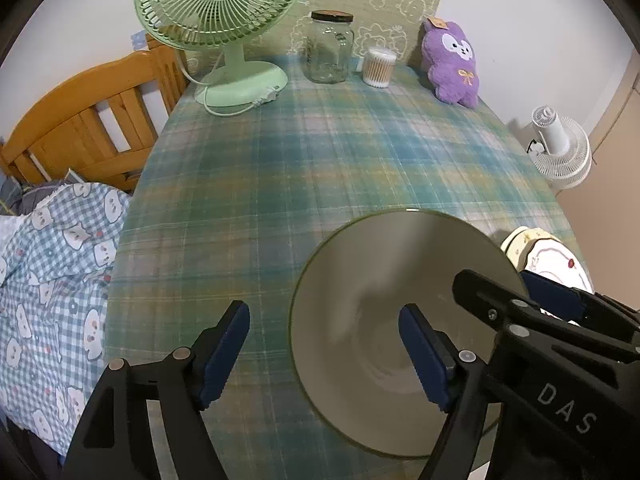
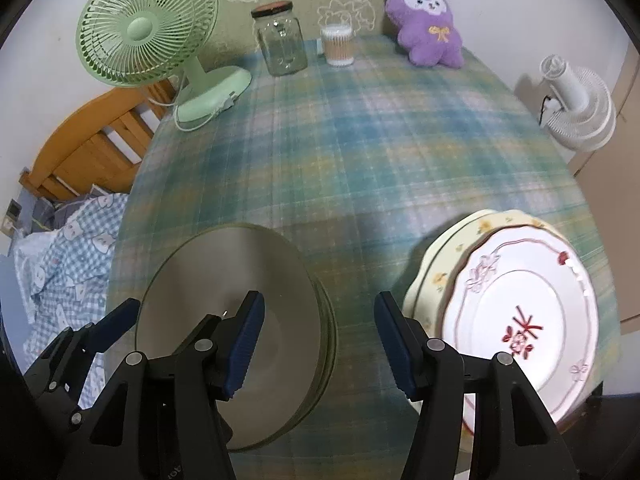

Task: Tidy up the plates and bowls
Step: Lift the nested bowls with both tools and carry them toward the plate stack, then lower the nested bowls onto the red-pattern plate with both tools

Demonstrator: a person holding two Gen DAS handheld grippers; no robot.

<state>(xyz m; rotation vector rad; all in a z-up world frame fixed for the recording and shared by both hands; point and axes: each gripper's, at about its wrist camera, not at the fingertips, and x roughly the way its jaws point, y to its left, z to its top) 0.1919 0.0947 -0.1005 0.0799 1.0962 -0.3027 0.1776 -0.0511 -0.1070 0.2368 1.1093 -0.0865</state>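
Note:
A grey-green bowl (image 1: 372,280) sits on the plaid tablecloth near the front edge; it also shows in the right wrist view (image 2: 240,264), apparently stacked on another bowl. My left gripper (image 1: 324,352) is open, its right finger over the bowl's inside and its left finger outside the rim. A white flowered plate (image 2: 532,312) lies on a yellow-rimmed plate (image 2: 444,256) at the front right. My right gripper (image 2: 320,344) is open and empty between the bowl and the plates; it also shows in the left wrist view (image 1: 560,300).
At the table's back stand a green desk fan (image 1: 224,32), a glass jar (image 1: 328,50), a cotton-swab tub (image 1: 378,68) and a purple plush toy (image 1: 452,64). A wooden bed frame (image 1: 80,128) and checked bedding (image 1: 52,264) lie left. A white fan (image 1: 560,148) stands right.

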